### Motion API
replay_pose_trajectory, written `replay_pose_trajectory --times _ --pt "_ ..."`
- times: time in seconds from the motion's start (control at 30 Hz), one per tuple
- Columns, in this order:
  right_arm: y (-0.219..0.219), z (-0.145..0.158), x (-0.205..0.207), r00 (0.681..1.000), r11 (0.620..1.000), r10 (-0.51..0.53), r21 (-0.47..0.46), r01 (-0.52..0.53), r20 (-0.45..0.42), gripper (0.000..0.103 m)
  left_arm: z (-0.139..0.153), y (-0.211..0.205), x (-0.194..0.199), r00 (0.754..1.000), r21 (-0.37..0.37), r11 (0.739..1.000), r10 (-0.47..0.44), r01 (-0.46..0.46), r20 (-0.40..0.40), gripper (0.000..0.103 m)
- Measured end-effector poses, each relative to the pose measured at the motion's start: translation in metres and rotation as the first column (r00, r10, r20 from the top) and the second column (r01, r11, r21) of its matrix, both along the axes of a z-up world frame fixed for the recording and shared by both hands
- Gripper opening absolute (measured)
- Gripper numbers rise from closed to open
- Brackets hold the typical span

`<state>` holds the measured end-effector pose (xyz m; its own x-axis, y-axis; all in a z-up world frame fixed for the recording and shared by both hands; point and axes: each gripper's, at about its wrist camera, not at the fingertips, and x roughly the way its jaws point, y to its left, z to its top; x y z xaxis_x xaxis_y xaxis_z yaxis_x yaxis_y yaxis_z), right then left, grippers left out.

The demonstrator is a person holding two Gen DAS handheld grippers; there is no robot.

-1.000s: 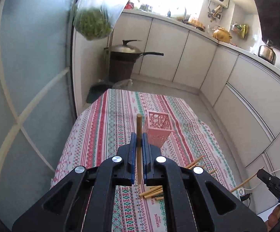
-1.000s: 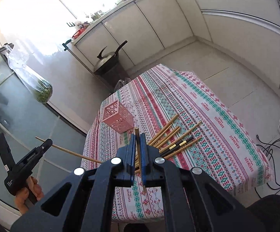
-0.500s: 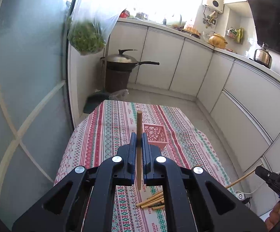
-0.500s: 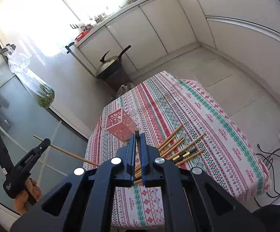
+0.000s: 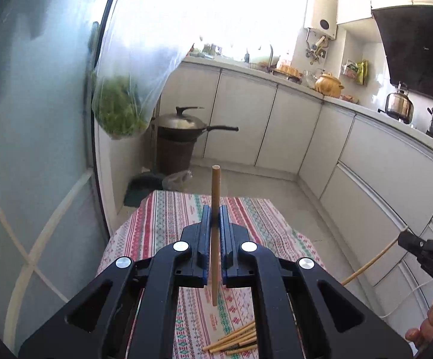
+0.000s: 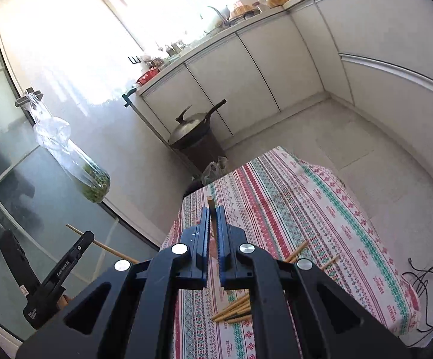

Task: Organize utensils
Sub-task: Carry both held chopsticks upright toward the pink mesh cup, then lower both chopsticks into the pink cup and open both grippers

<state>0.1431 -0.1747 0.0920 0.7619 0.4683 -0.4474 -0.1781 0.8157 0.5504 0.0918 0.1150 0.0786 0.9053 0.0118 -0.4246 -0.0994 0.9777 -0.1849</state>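
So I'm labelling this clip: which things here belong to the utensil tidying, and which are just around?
Part of the job:
- left gripper, shut on a chopstick
- right gripper, shut on another chopstick
- loose chopsticks on the striped tablecloth

Just around:
- wok
- bag of greens
- clay pot
- kettle

Striped tablecloth (image 6: 306, 209) under loose chopsticks (image 6: 234, 311)

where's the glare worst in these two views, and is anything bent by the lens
Left wrist view: the window is blown out white, washing over the hanging bag of greens; cabinet fronts curve from fisheye distortion. Right wrist view: the window is likewise overexposed, and the striped tablecloth looks tilted and bowed.
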Motion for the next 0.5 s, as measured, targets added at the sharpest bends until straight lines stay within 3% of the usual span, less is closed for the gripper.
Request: replay_pose_trajectory --times 0.27,0.5 --pt "0.041 0.047 0.066 0.996 0.999 0.019 -0.042 -0.015 0.085 0.005 0.032 0.005 0.034 0.997 -0.023 1.000 -0.014 0.015 0.072 0.005" --pt "0.086 0.028 0.131 0.998 0.991 0.054 -0.122 -0.049 0.043 0.005 0.037 0.014 0.067 0.995 -0.047 0.999 -0.020 0.025 0.094 0.005"
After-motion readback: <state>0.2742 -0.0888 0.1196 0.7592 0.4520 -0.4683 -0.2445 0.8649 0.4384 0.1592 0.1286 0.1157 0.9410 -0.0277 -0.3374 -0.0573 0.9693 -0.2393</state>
